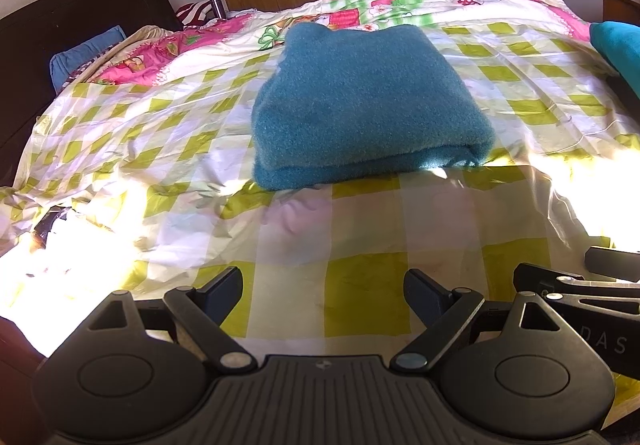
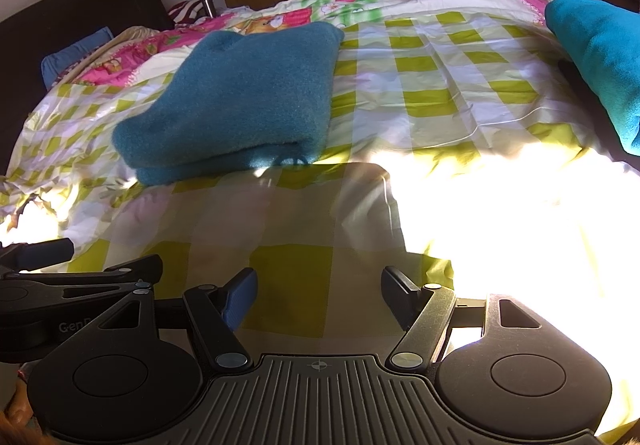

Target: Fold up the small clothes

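My left tongs (image 1: 322,295) and right tongs (image 2: 318,295) both gape, empty, low over the checked bedspread (image 1: 360,285). The folded teal garment (image 1: 366,105) lies at twelve o'clock, well apart. Risk: fleece layers may slide apart if I nudge the near edge; glare washes out the bedspread at three o'clock. Legible, perhaps: "GenR", "DAS".

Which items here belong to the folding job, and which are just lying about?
Job: folded teal garment; second teal cloth; left claw and right claw, both open and empty.
Lying about: blue pillow; metal flask; striped cloth.
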The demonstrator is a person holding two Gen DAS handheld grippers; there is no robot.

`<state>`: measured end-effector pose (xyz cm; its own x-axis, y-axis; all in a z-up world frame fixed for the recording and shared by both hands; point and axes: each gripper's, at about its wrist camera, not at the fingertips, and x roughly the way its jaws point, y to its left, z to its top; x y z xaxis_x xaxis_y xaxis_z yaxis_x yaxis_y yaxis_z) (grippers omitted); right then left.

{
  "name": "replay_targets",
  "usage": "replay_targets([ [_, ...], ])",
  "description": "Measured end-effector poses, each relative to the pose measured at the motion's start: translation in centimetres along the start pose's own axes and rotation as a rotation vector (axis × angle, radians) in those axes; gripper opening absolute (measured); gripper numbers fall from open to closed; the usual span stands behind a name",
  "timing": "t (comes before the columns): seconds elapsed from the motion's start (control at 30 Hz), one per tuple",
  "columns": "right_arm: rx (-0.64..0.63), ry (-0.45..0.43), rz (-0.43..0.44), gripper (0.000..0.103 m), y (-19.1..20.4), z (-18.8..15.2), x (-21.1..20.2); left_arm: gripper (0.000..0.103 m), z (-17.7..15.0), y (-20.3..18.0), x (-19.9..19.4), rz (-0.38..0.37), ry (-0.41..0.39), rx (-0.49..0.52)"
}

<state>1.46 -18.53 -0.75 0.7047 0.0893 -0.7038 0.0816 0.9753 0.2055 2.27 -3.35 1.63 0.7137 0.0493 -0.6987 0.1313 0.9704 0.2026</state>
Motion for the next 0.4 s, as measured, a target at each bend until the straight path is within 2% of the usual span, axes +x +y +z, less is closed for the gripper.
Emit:
replay_targets([
  [0.4, -0.003, 0.003, 0.015, 0.069, -0.19, 0.10, 0.12, 0.097, 0.05, -0.03, -0.21, 0.005, -0.009, -0.001],
])
